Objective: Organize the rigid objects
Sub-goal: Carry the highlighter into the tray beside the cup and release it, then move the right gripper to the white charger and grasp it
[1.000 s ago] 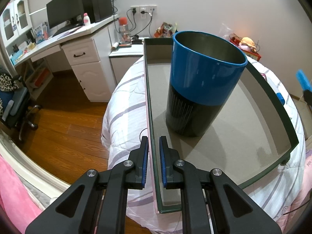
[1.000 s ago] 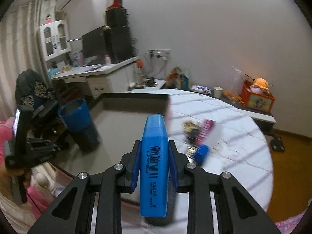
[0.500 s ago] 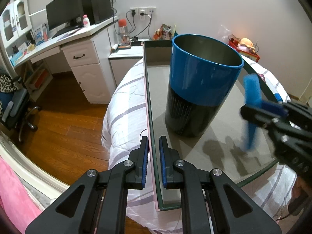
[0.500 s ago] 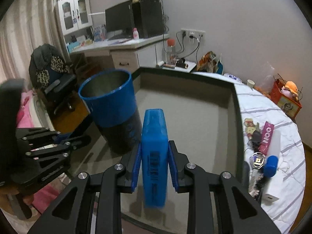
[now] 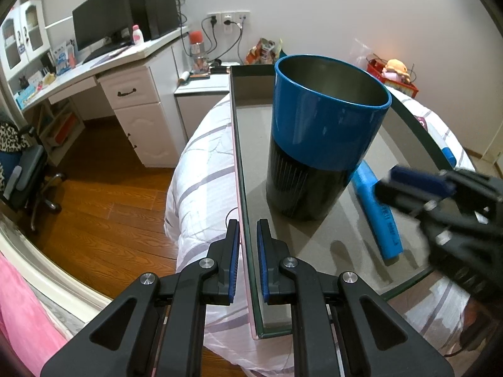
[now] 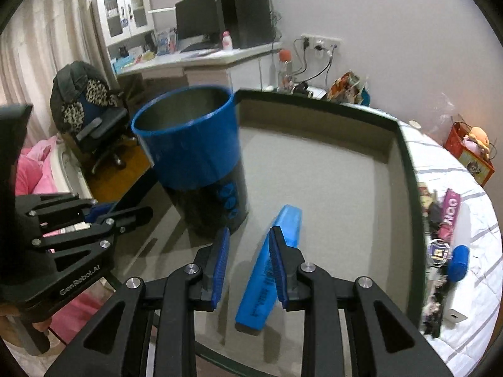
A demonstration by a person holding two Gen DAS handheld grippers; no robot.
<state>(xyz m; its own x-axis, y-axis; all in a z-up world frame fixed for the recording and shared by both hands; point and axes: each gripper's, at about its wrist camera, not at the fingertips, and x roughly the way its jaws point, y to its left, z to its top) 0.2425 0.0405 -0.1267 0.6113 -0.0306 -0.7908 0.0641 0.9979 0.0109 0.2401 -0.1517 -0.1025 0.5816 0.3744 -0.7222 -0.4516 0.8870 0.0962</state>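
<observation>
the left gripper [image 5: 246,245] is clamped on the near side wall of the shallow dark-rimmed tray [image 5: 235,144], one pad on each face of the wall. in the tray a tall blue-and-black cup [image 5: 320,138] stands upright. the flat blue case [image 6: 270,264] lies on the grey tray floor just beside the cup's base. the right gripper [image 6: 248,267] hovers over the case with its jaws spread apart, gripping nothing. small items [image 6: 446,238] lie on the striped bedcover [image 5: 201,169] outside the tray.
</observation>
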